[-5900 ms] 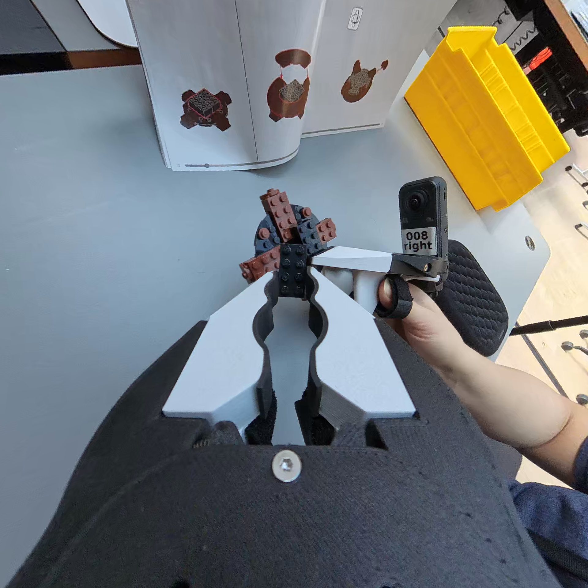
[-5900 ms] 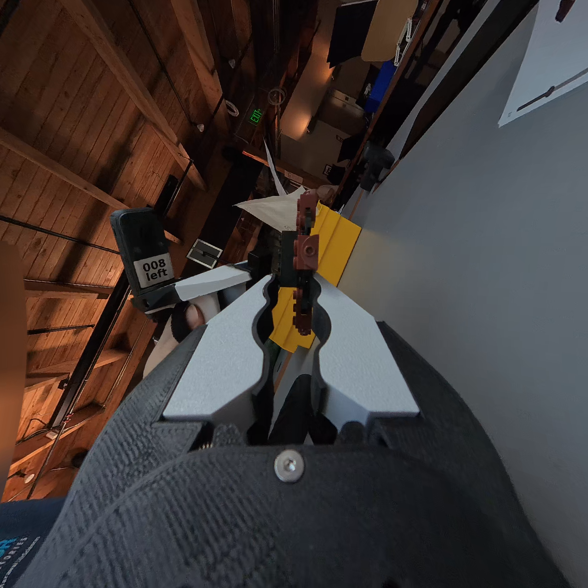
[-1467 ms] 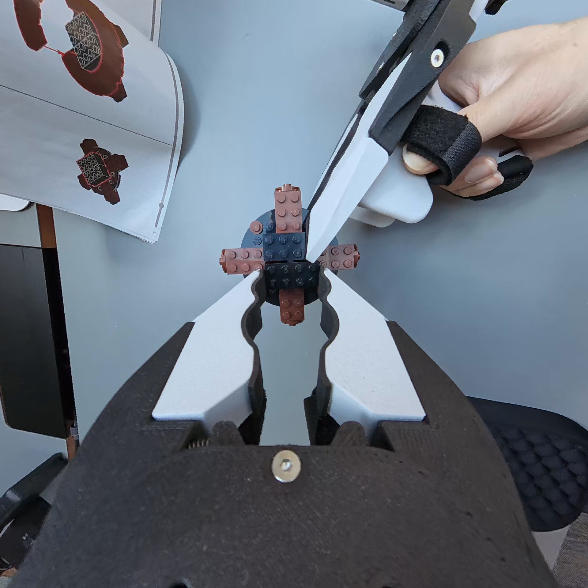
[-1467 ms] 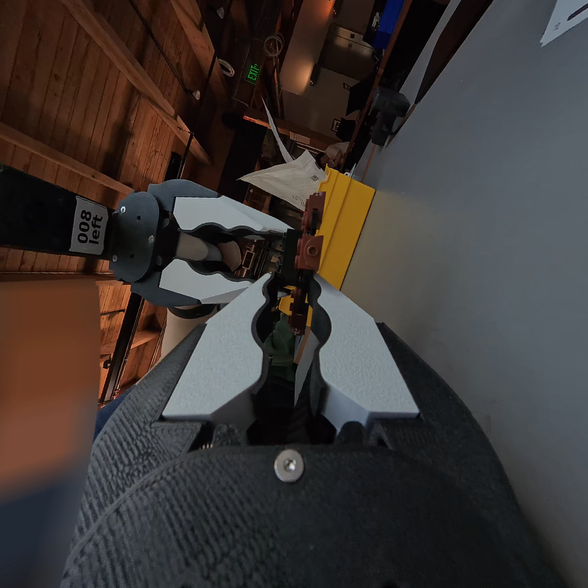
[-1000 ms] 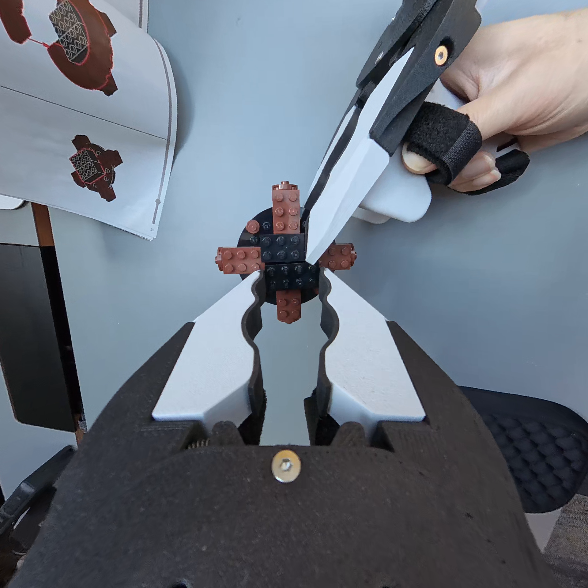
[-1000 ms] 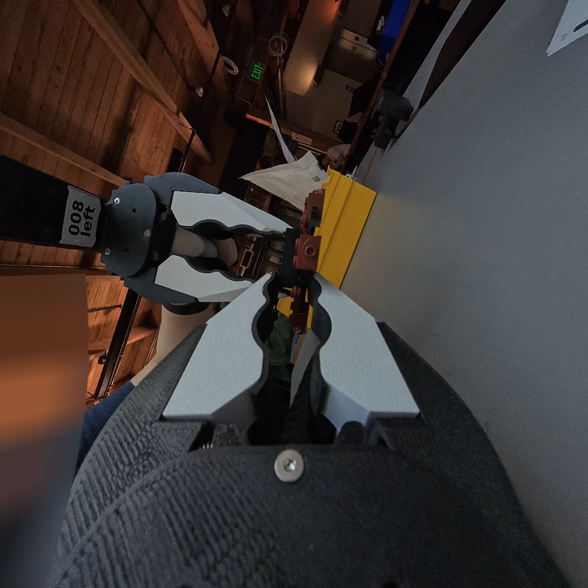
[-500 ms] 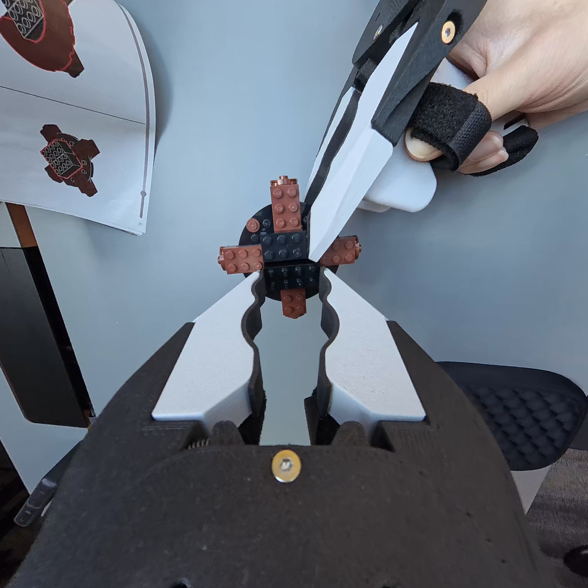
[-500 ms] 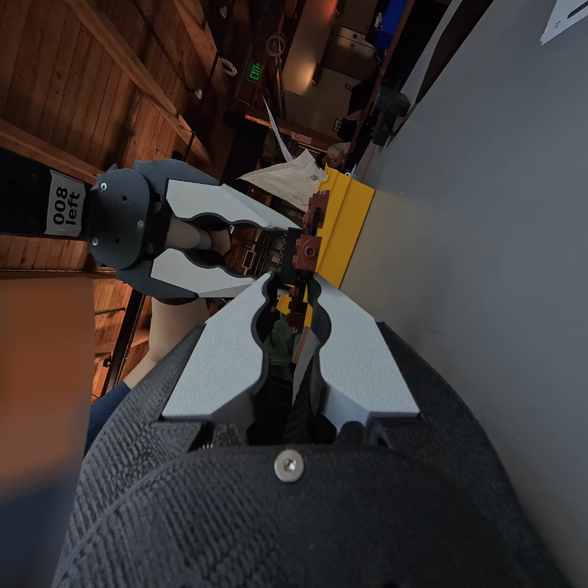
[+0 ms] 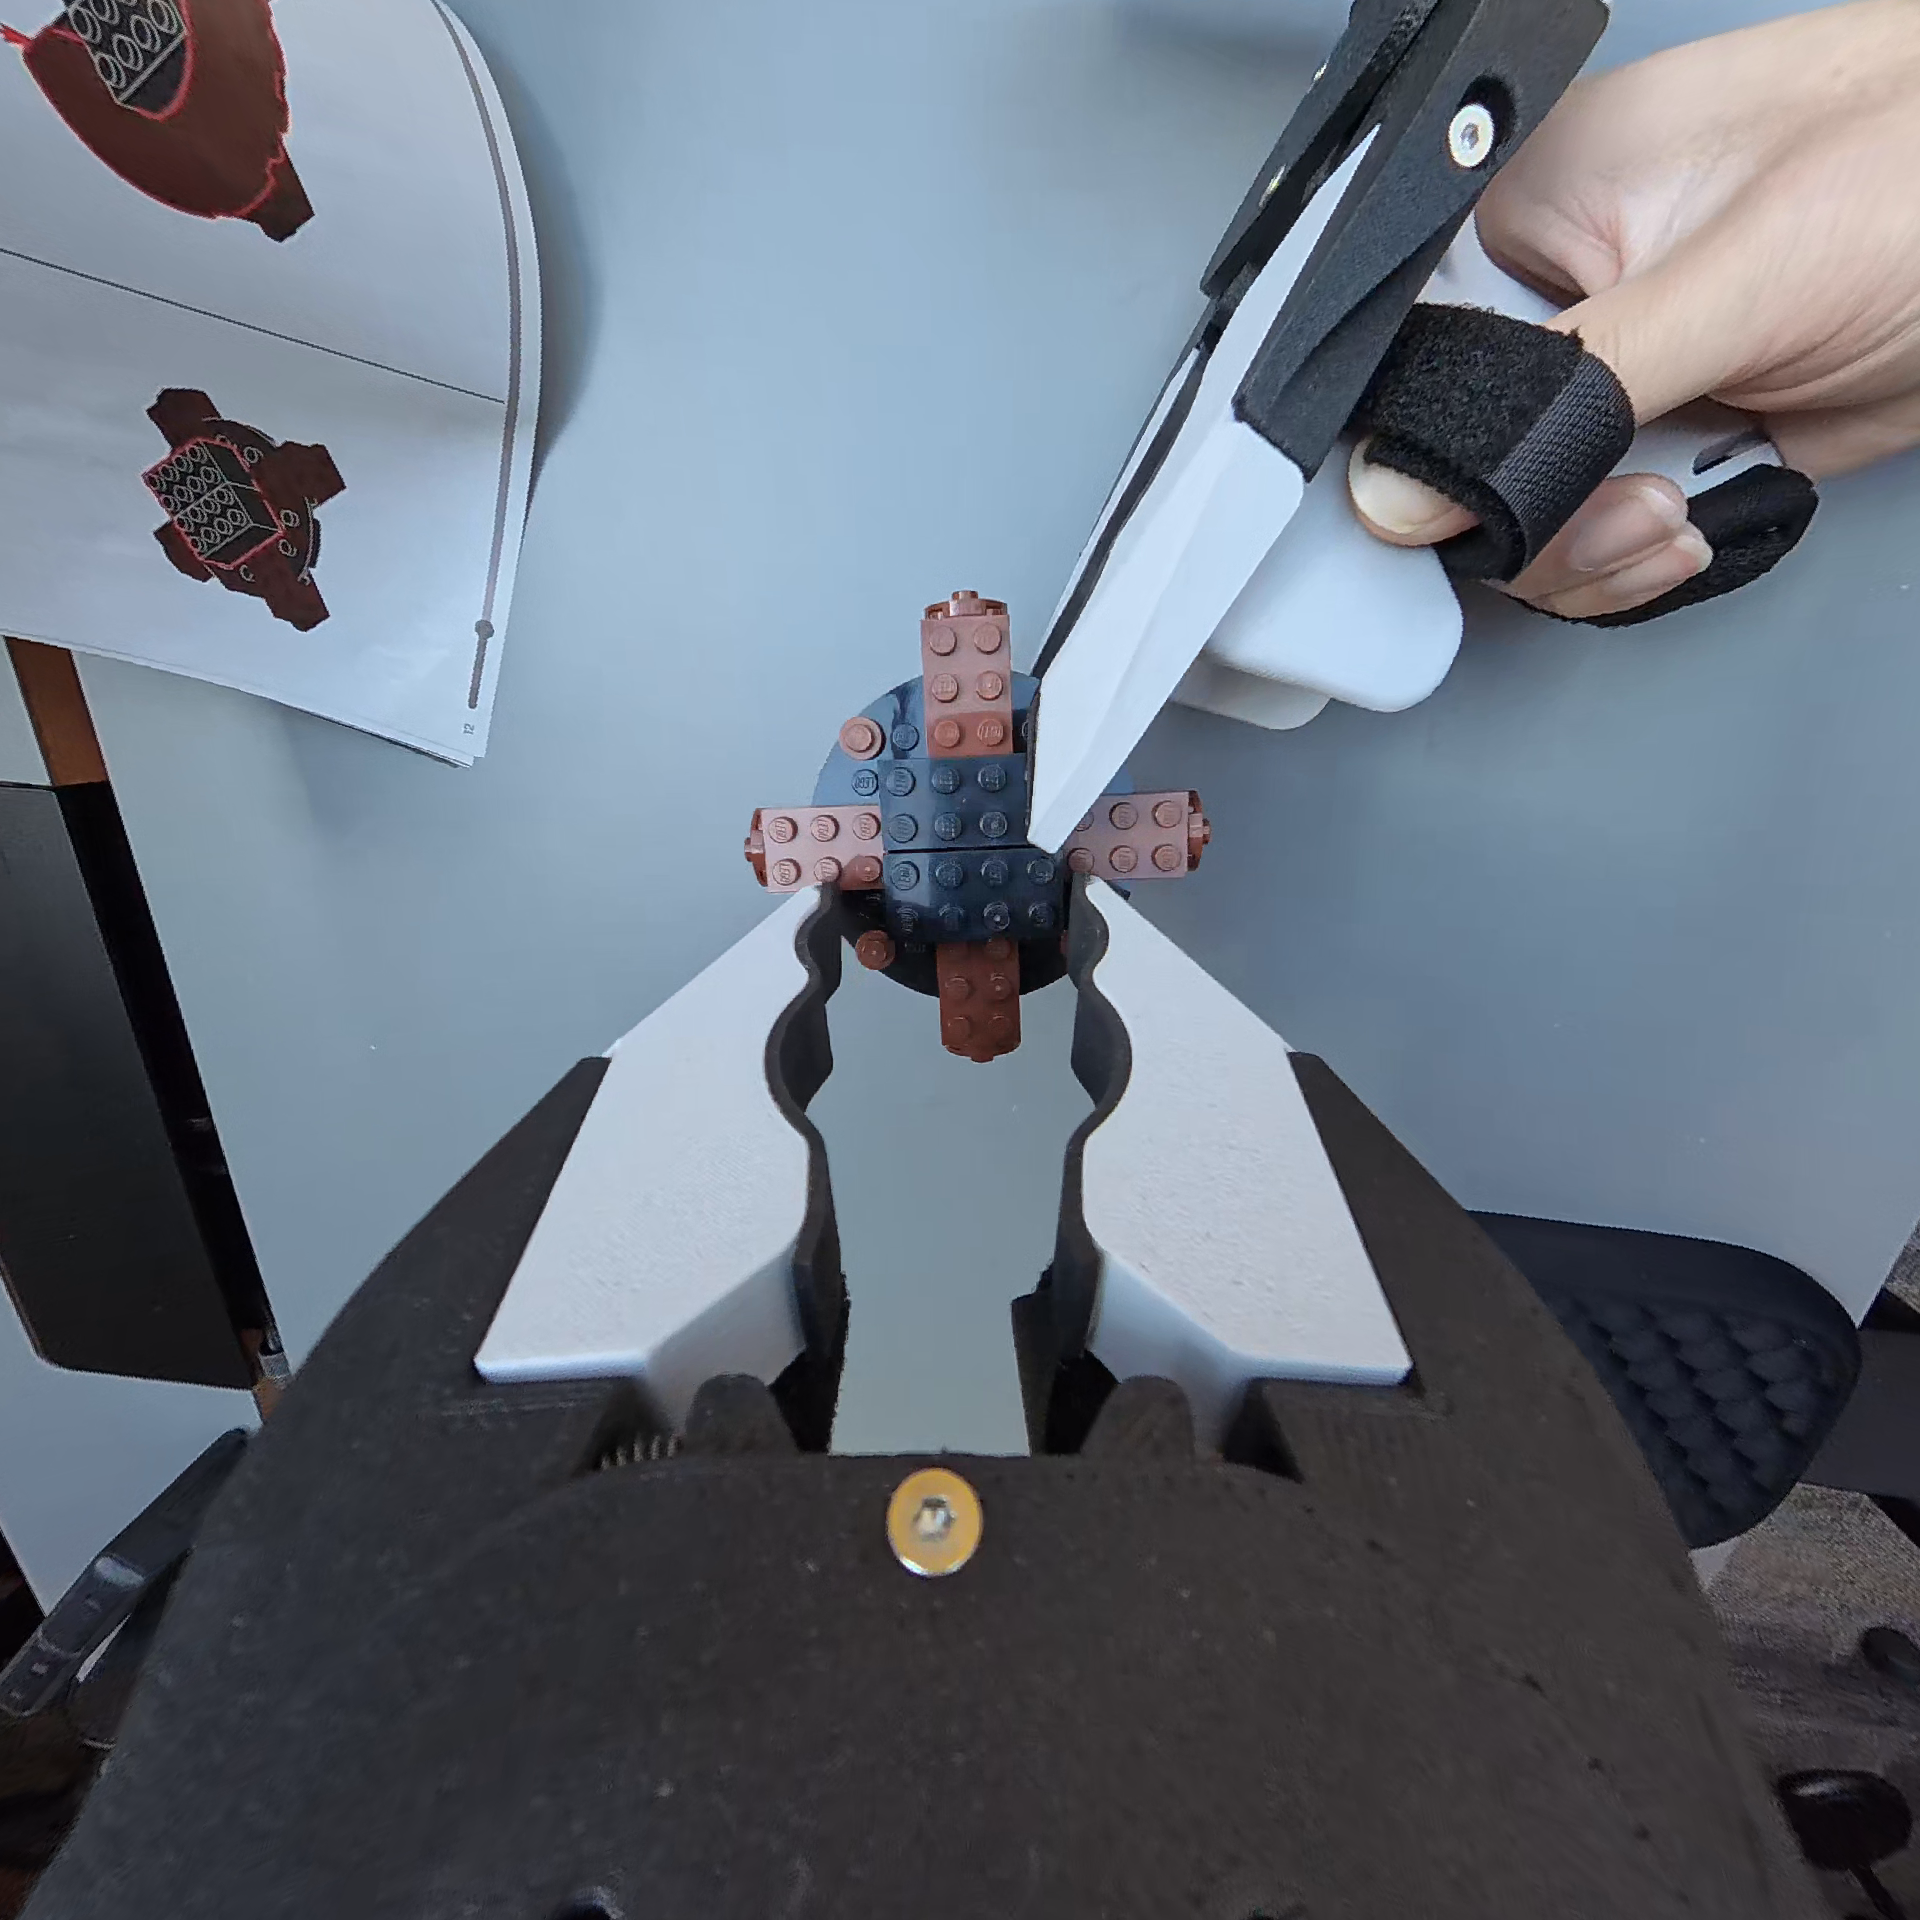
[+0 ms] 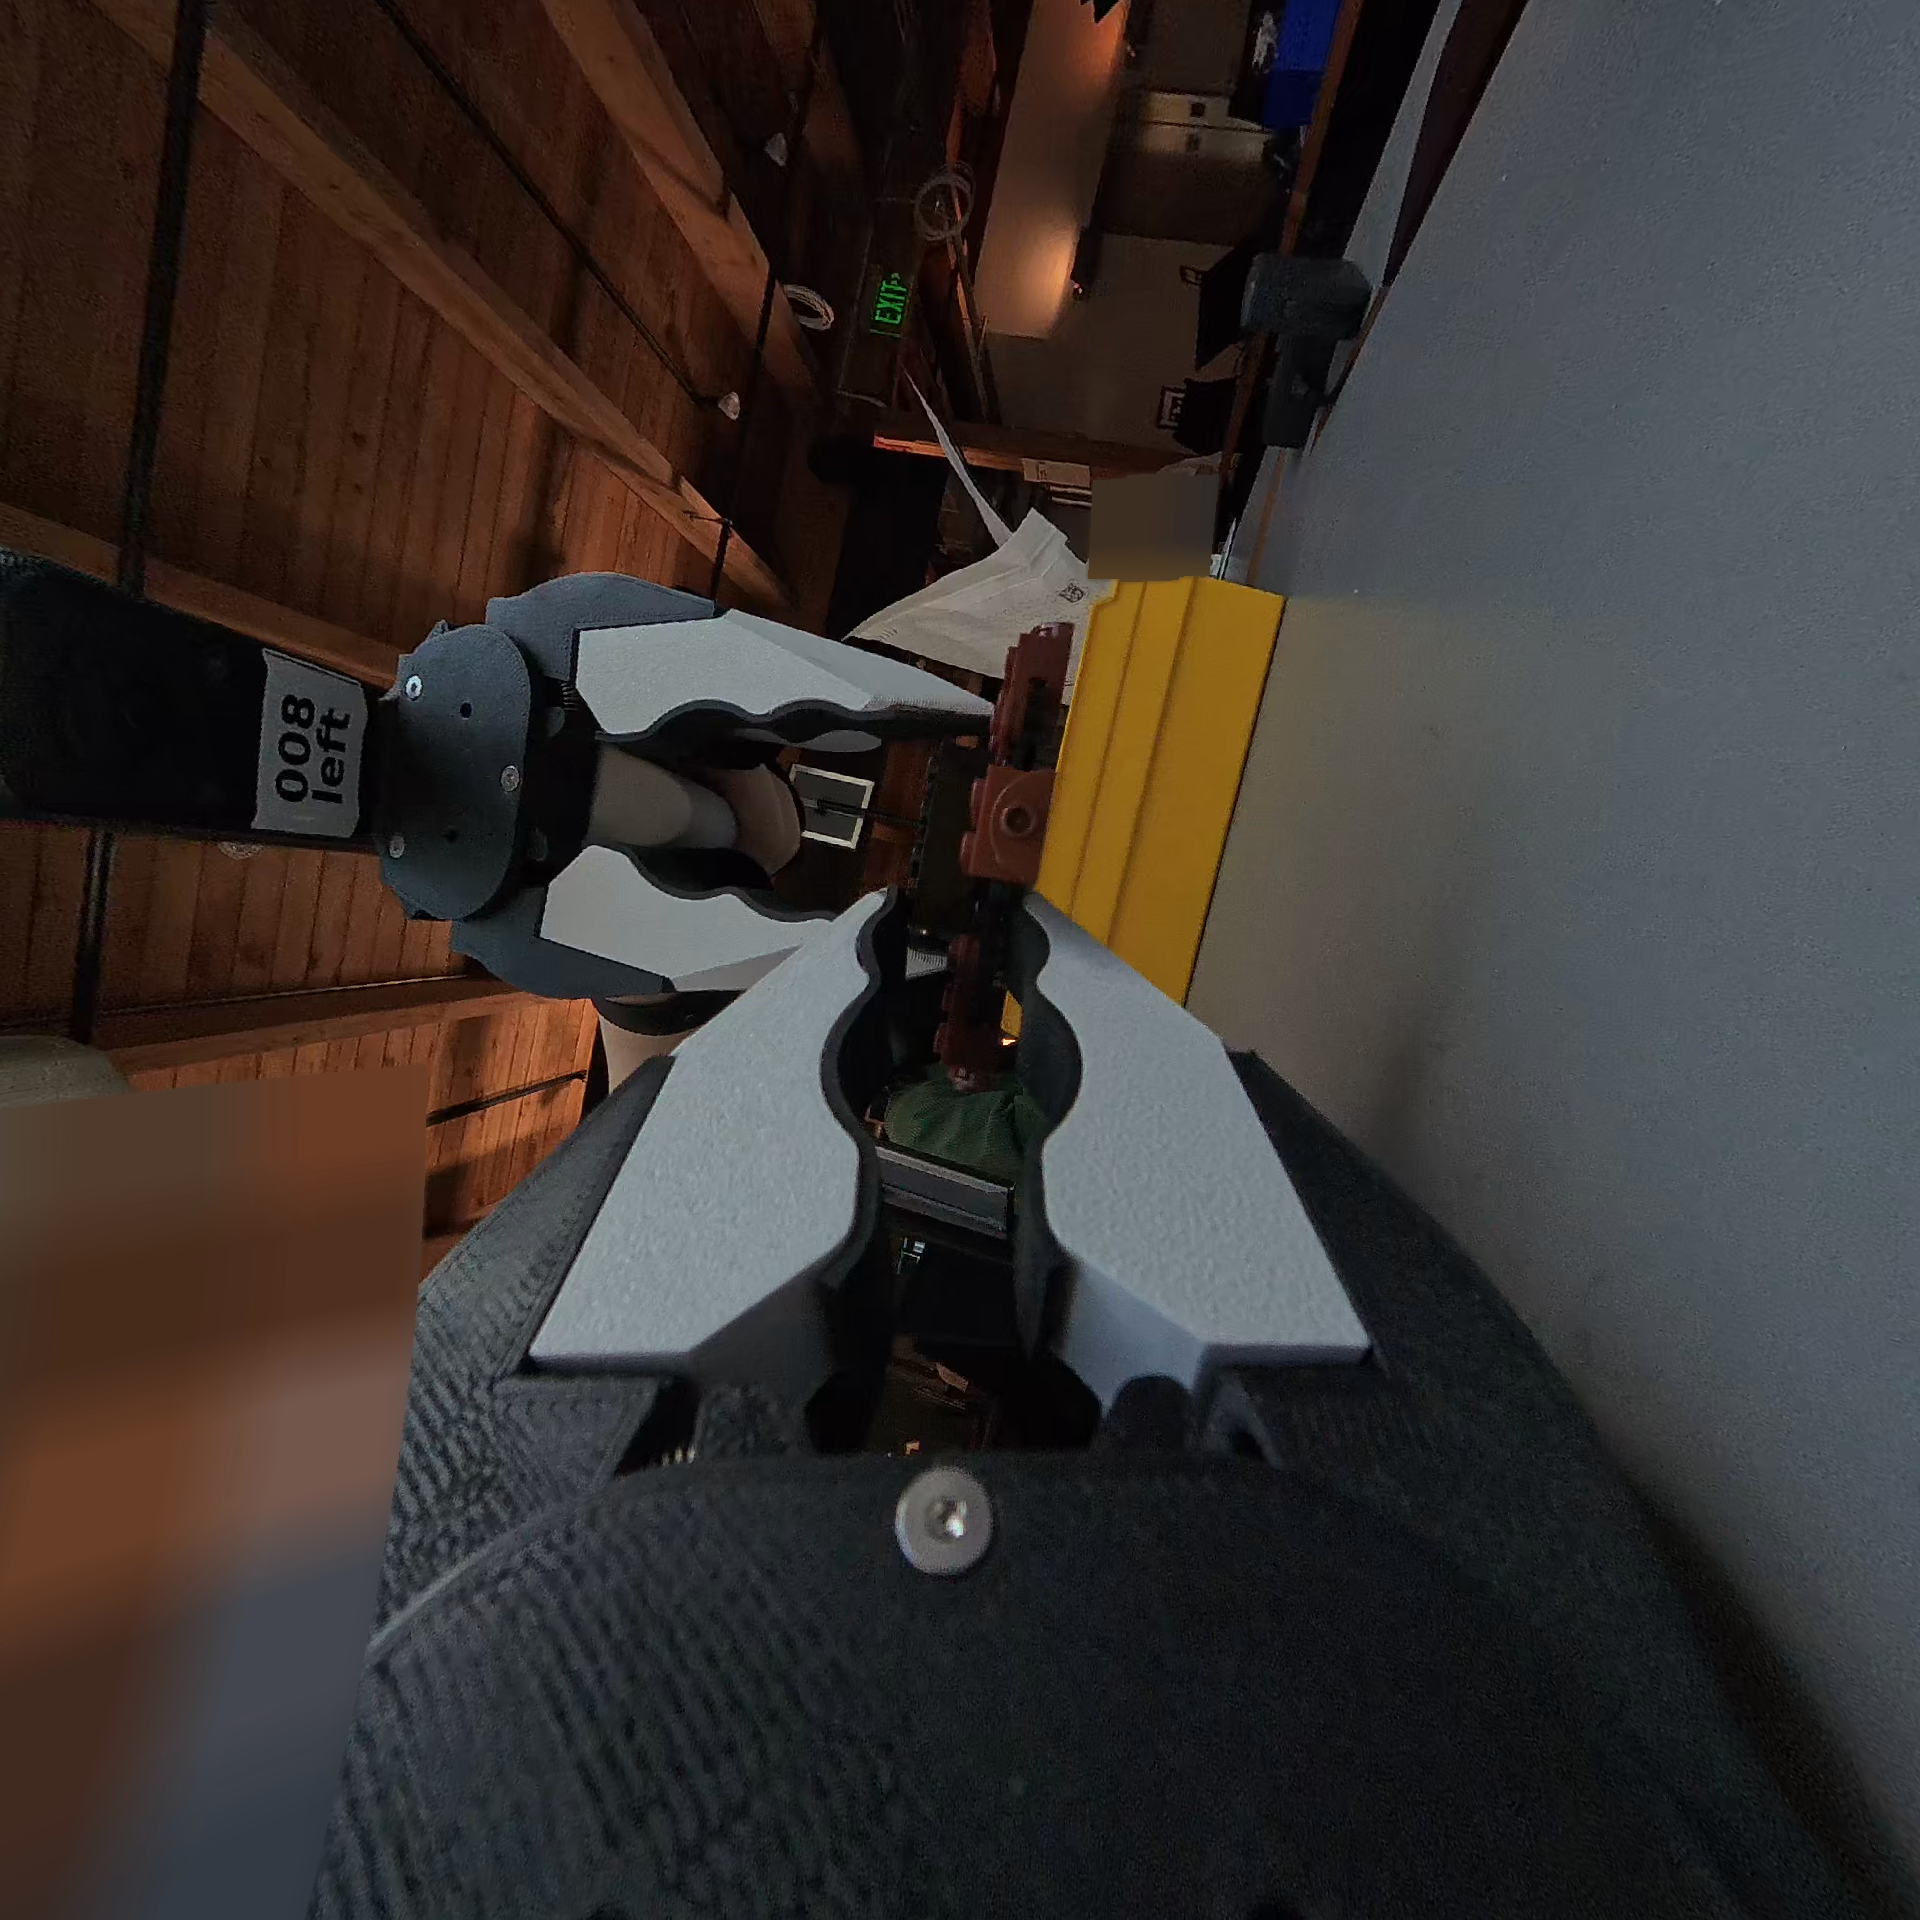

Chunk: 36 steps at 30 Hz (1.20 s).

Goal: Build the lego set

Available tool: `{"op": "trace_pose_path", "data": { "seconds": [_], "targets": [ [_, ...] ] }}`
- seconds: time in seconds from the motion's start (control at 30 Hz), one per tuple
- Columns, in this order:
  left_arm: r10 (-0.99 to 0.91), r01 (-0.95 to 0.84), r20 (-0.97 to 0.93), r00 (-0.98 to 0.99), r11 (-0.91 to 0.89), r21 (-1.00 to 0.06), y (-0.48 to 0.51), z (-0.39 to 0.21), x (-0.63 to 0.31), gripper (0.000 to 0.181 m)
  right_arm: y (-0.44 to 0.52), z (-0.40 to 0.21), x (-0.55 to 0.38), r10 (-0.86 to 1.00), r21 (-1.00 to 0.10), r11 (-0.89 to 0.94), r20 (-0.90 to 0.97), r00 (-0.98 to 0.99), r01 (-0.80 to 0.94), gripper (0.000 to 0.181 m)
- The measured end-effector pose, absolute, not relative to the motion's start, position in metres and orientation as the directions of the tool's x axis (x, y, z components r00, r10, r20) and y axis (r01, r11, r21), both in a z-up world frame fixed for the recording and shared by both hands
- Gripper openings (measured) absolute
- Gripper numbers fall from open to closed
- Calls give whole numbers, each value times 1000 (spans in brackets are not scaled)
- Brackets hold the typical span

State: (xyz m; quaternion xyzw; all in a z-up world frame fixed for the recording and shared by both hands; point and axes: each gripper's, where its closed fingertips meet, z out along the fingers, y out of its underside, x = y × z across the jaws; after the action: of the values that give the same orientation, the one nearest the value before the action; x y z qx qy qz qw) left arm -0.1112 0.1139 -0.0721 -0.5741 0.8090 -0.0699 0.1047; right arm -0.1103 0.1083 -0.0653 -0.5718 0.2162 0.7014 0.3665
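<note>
The lego model (image 9: 971,831) is a round black plate with brown bricks sticking out in a cross and two black bricks side by side in its middle. My right gripper (image 10: 956,925) is shut on the model's edge and holds it in the air, studs facing the left camera. It comes in from the upper right in the left wrist view (image 9: 1044,821). My left gripper (image 9: 951,904) is open, its fingertips on either side of the lower black brick (image 9: 971,899). In the right wrist view the model (image 10: 1003,821) shows edge-on, with the left gripper (image 10: 914,821) against its studded face.
An open instruction booklet (image 9: 260,364) lies on the grey table (image 9: 779,312) at the upper left. A yellow bin (image 10: 1153,779) stands behind the model in the right wrist view. A black mesh chair (image 9: 1662,1382) sits past the table edge at the lower right. Both grippers' tips are close together, under 4 cm apart.
About six seconds ago my left gripper was shut on a black brick at the model. Now that brick sits on the model and the fingers are apart. Lately only the view has drifted.
</note>
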Motion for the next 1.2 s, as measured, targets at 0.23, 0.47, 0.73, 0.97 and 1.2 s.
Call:
{"op": "trace_pose_path", "data": {
  "seconds": [0.23,0.47,0.73,0.97,1.2],
  "targets": [
    [-984,-881,-37,-176,174,-441,127,-33,-115,54,107,-61,-109,281,-138,-639,-958,-63,-757,17],
    [-776,-425,630,27,-579,-696,142,-5,-138,80,104,-52,-111,322,-196,-639,-946,-27,-744,17],
    [-541,-412,837,85,-784,-465,117,-56,-127,70,104,-56,-119,312,-197,-659,-950,-25,-726,17],
    [-511,-432,854,93,-794,-428,117,-61,-117,53,103,-57,-120,310,-195,-664,-950,-29,-721,17],
    [-510,-443,857,72,-786,-431,113,-60,-113,26,104,-58,-120,304,-182,-667,-952,-40,-722,17]
  ]
}}
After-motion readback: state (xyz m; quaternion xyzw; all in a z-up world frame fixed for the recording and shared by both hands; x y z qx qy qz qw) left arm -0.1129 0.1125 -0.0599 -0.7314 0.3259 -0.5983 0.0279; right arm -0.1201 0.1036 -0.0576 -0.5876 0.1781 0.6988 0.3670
